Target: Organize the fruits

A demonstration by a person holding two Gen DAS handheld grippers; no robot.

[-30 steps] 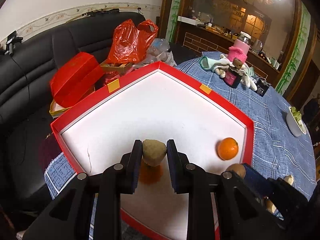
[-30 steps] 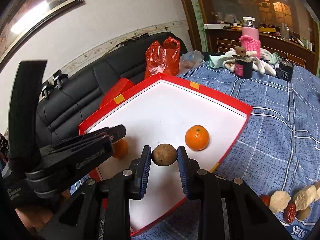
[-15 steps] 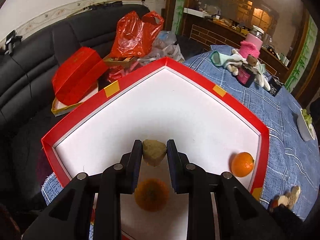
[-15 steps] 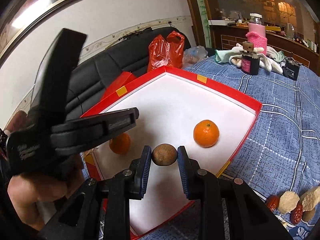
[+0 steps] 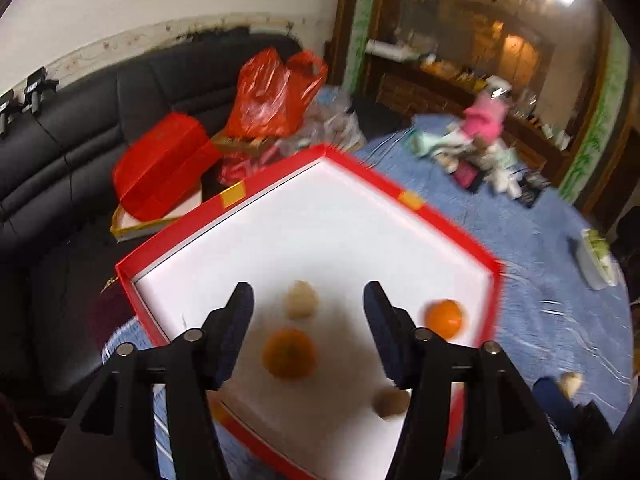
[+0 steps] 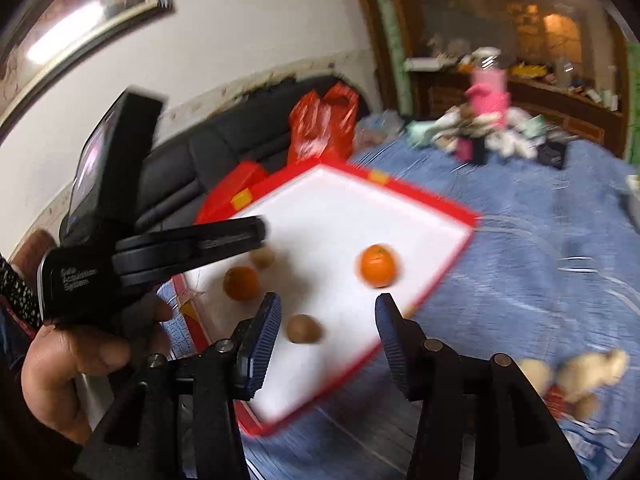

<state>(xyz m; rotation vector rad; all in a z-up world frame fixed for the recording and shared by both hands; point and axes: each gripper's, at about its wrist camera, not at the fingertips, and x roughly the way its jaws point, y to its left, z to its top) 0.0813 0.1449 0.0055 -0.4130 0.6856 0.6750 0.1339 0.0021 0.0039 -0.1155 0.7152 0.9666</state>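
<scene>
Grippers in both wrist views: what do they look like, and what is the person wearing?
Both the left gripper and right gripper have black angular arms with silver pivot bolts and dark blue ribbed pads. The left one's black body bears small white lettering, too blurred to read. The hand holding it shows a black-and-white patterned cuff.

Motion blur smears the table clutter; pale lumps on the cloth are too blurred to identify

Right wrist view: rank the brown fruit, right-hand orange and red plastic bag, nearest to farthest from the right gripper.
1. Brown fruit, just ahead of the right gripper, toward the left finger.
2. Right-hand orange, mid-tray.
3. Red plastic bag, beyond the tray, on the sofa.
</scene>
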